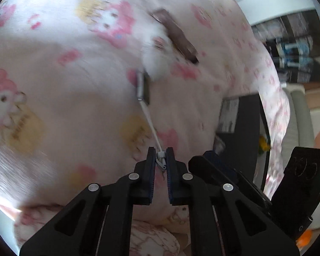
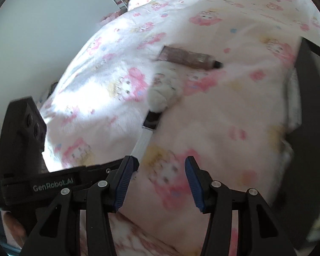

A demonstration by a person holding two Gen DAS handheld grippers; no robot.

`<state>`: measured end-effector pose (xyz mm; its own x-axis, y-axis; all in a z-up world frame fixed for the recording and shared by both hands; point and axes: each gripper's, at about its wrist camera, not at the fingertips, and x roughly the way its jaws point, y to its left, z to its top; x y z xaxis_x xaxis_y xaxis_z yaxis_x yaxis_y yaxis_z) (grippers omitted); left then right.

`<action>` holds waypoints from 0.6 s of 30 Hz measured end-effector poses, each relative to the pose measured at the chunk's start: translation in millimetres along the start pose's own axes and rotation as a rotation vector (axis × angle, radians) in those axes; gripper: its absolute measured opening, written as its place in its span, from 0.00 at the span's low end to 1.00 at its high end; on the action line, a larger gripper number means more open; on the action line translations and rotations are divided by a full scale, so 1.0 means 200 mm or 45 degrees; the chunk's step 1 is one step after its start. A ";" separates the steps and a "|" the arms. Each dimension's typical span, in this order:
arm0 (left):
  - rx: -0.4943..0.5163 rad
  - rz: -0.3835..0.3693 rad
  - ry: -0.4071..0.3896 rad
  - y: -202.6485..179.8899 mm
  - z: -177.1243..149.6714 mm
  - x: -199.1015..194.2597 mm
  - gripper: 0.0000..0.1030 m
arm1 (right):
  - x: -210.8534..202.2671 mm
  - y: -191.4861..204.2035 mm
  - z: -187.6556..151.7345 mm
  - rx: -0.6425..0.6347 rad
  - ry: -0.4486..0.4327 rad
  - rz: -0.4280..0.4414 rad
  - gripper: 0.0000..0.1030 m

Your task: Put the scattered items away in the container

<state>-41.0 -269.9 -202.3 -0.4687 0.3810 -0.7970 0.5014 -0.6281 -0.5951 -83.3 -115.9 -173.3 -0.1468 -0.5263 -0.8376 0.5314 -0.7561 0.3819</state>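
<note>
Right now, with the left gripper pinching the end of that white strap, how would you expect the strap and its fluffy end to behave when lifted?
The white strap looks thin, so probably floppy. Its silver clasp and fluffy pompom would likely dangle and swing below the left gripper. The fluff suggests light weight.

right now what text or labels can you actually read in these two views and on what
"GenRobot.AI": white letters on the black strap of the left gripper, seen in the right wrist view.
Small white print at that strap's left end: too small to read.
Lettering on the yellow patches of the cartoon bedspread: blurred, unreadable.
Brown tube: no legible print.
</note>
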 end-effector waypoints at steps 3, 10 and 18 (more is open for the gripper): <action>0.038 -0.004 0.045 -0.07 -0.07 0.05 0.08 | -0.07 -0.09 -0.07 0.030 0.021 -0.033 0.46; 0.145 -0.001 0.105 -0.13 -0.18 0.06 0.13 | -0.15 -0.16 -0.18 0.029 0.030 -0.022 0.42; -0.006 0.126 -0.021 0.03 -0.03 0.01 0.16 | 0.01 -0.14 -0.21 -0.011 0.106 0.034 0.42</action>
<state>-34.8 -268.7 -208.8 -0.4288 0.3062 -0.8499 0.5490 -0.6588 -0.5143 -63.5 -79.6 -202.7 -0.0626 -0.5119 -0.8568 0.5416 -0.7385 0.4016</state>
